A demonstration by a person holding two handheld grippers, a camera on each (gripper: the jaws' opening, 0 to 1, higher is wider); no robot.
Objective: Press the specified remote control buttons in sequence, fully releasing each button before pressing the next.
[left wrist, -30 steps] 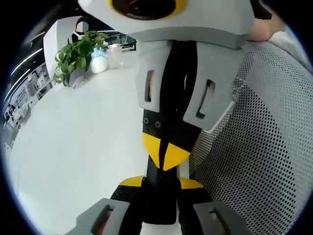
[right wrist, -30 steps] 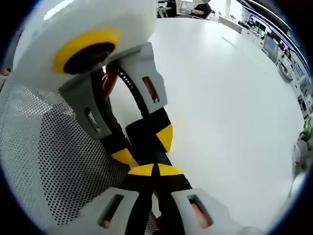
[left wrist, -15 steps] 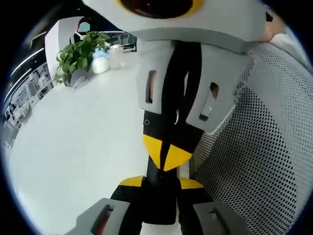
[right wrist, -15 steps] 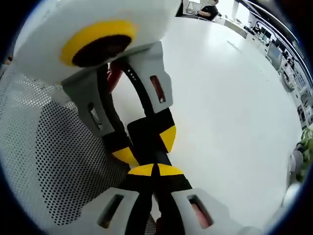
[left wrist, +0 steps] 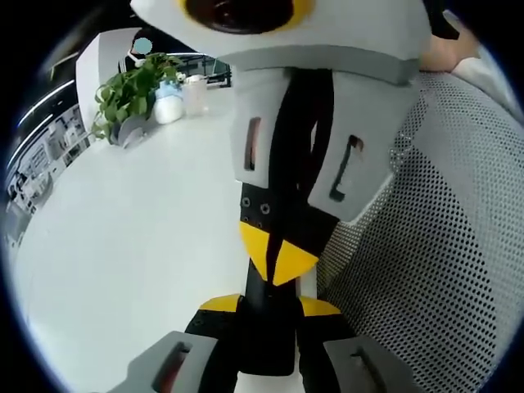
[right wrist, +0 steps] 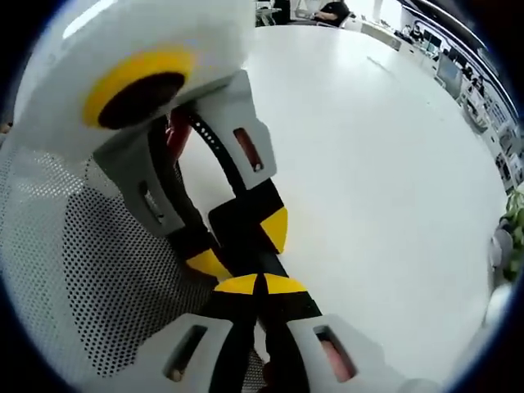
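The main risk is the remote control (left wrist: 266, 344) slipping or twisting. The left gripper (left wrist: 268, 308) has its jaws parted just wide enough to clamp the slim black body between the yellow tips, so it is held in the air rather than lying flat. It hangs near the surface's near edge, where the white top meets the chair. The right gripper (left wrist: 278, 255) has its jaws closed together into a single point with nothing between them. That point sits at the remote's face, close to the left gripper's tips. Whether a button is actually down cannot be told.

A push from that point probably levers the remote against the clamp. If so, the body could pivot, and the tip could slide onto a neighbouring button or miss. A slack release is the second hazard: if the tip lingers on the key, the next press may not count as separate. The buttons themselves are hidden behind the grippers, so aim is hard to confirm.

The table (left wrist: 123, 246) is broad, white and smooth, with a rounded far edge. A grey mesh chair (left wrist: 442, 246) stands against its near side. At the far edge stand a leafy potted plant (left wrist: 127, 90) and small pale bottles (left wrist: 168, 102). Beyond is an open office with desks and a seated person (right wrist: 332, 10).
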